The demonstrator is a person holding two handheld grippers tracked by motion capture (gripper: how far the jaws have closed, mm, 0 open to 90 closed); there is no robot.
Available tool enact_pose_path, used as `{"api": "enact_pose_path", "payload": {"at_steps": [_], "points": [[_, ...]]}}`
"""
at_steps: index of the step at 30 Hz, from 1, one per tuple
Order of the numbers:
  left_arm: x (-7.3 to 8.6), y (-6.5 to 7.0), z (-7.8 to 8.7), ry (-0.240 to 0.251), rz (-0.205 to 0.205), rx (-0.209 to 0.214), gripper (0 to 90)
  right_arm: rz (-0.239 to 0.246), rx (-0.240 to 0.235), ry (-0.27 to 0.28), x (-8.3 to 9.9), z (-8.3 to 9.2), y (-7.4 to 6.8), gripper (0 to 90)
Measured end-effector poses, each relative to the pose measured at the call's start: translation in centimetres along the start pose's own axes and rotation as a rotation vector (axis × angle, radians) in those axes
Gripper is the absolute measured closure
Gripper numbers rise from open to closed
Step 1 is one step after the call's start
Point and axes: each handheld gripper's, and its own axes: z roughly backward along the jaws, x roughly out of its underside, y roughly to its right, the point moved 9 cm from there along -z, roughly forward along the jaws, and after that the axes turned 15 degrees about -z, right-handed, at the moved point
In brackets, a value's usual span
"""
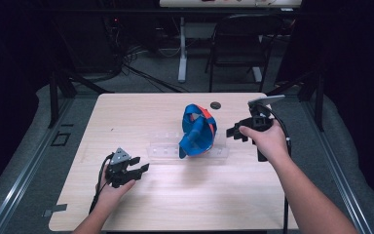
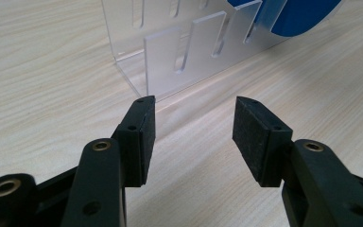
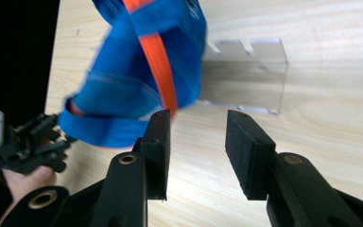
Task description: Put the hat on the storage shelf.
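A blue cap [image 1: 197,130] with an orange stripe stands upright in a clear slotted rack [image 1: 165,146] at the middle of the wooden table. My left gripper [image 1: 141,164] rests low at the front left, open and empty; in the left gripper view its jaws [image 2: 194,123] point at the rack [image 2: 184,52], with the cap's blue edge [image 2: 302,16] behind. My right gripper [image 1: 231,132] hovers just right of the cap, open. Nothing lies between its jaws [image 3: 196,137], and the cap [image 3: 132,90] and rack [image 3: 250,71] are close ahead. The left gripper [image 3: 52,137] shows farther off.
A small dark round object [image 1: 215,105] lies near the table's far edge behind the cap. A folding chair [image 1: 243,44] and cables stand on the floor beyond the table. Bare tabletop [image 1: 199,195] stretches in front of the rack.
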Motion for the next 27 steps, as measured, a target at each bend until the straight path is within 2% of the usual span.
{"api": "enact_pose_path", "payload": {"at_steps": [5,12,15,20,22,24,27], "points": [[0.1,0.1,-0.2,-0.008,0.007,0.003,50.1,0.058,0.027,0.056,1.7,-0.6,2.7,58.5],[0.1,0.4,-0.4,-0.012,0.003,0.001,50.0,0.077,0.026,0.103,4.2,-2.2,6.7,53.9],[0.2,0.5,-0.5,-0.017,0.002,0.004,49.9,0.082,0.003,0.114,4.9,-2.7,7.5,52.8],[0.1,0.7,-0.6,-0.009,0.007,0.01,50.0,0.13,0.009,0.155,6.3,-3.6,8.7,51.6],[0.0,1.0,-0.6,-0.001,0.002,0.019,50.3,0.14,0.003,0.191,6.8,-3.8,9.0,50.7],[-0.3,1.6,-0.6,0.008,-0.01,0.041,50.7,0.174,-0.002,0.235,7.4,-4.1,9.6,49.6],[-1.1,2.7,-1.0,0.022,-0.021,0.046,50.6,0.224,0.007,0.309,8.1,-4.5,10.5,49.5]]}}
